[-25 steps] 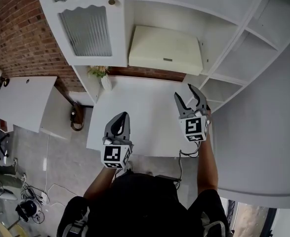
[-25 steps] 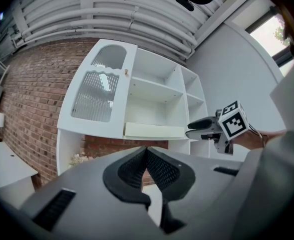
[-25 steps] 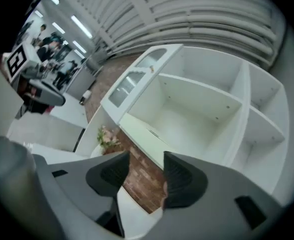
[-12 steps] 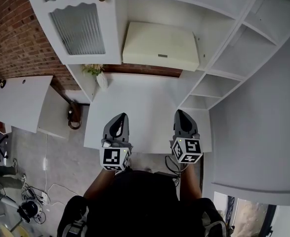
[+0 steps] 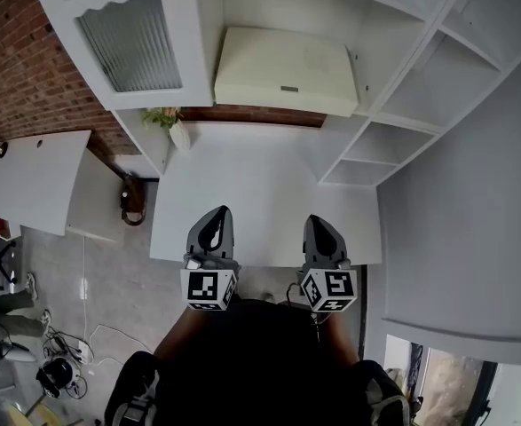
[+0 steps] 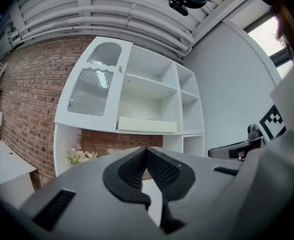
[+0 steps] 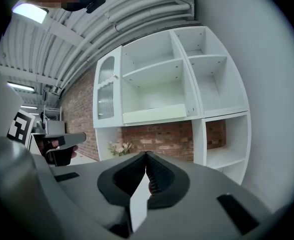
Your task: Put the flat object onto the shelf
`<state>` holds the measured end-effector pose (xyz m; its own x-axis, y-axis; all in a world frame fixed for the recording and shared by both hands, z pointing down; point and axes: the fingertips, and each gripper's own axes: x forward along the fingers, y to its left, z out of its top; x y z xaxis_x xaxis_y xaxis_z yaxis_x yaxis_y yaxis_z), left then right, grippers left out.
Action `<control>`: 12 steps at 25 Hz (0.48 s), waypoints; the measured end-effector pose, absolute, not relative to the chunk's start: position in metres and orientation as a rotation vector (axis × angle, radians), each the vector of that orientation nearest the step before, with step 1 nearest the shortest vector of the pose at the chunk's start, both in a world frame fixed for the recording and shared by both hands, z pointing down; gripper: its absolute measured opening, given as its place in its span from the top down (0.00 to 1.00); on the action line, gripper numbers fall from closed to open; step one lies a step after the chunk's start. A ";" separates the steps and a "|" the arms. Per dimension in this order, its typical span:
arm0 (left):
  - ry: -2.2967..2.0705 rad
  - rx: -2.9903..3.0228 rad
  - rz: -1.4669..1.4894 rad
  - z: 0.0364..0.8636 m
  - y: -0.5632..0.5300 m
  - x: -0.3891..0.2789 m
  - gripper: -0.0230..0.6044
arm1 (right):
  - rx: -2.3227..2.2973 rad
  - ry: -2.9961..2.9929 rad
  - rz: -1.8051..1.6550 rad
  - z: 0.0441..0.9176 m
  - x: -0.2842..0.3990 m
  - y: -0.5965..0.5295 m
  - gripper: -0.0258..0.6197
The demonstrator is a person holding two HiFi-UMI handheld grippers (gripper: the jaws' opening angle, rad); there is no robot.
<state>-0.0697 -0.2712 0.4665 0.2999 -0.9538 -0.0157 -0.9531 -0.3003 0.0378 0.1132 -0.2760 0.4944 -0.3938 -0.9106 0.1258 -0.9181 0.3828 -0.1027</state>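
The flat cream object (image 5: pixel 282 69) lies on the middle shelf of the white shelf unit (image 5: pixel 420 87); it also shows as a pale slab (image 6: pixel 147 125) in the left gripper view and as a slab (image 7: pixel 154 114) in the right gripper view. Nothing touches it. My left gripper (image 5: pixel 217 213) hovers over the front edge of the white table (image 5: pixel 251 185), its jaws shut and empty (image 6: pixel 147 150). My right gripper (image 5: pixel 319 224) hangs beside it at the same height, jaws shut with nothing between them (image 7: pixel 147 155). Both point toward the shelf unit from well back.
A ribbed-glass cabinet door (image 5: pixel 122 38) hangs left of the shelf. A small vase of flowers (image 5: pixel 176 131) stands at the table's back left corner. A second white table (image 5: pixel 34 180) sits against the brick wall. Open side compartments (image 5: pixel 367 162) lie to the right.
The right gripper's jaws have gone from wide open to shut, and it has drawn back from near the shelf to the table's front edge. The left gripper has stayed put.
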 end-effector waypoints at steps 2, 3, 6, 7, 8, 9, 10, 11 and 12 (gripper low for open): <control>-1.839 2.521 -0.055 0.467 -0.270 -0.068 0.95 | 1.700 -2.570 0.232 0.496 0.112 -0.275 0.92; -1.837 2.523 -0.054 0.467 -0.270 -0.067 0.95 | 1.699 -2.570 0.228 0.497 0.112 -0.275 0.92; -1.831 2.522 -0.053 0.469 -0.270 -0.067 0.95 | 1.693 -2.571 0.221 0.498 0.109 -0.275 0.92; -1.831 2.522 -0.054 0.469 -0.270 -0.067 0.95 | 1.694 -2.572 0.219 0.498 0.109 -0.275 0.92; -1.831 2.521 -0.054 0.469 -0.271 -0.067 0.95 | 1.696 -2.572 0.216 0.498 0.108 -0.275 0.92; -1.831 2.521 -0.054 0.469 -0.271 -0.067 0.95 | 1.699 -2.572 0.213 0.497 0.108 -0.275 0.92; -1.832 2.522 -0.054 0.469 -0.271 -0.067 0.95 | 1.704 -2.571 0.209 0.497 0.108 -0.276 0.92; -1.832 2.521 -0.053 0.469 -0.271 -0.068 0.95 | 1.708 -2.570 0.205 0.497 0.109 -0.276 0.92; -1.833 2.520 -0.054 0.469 -0.271 -0.068 0.95 | 1.712 -2.570 0.201 0.496 0.109 -0.276 0.92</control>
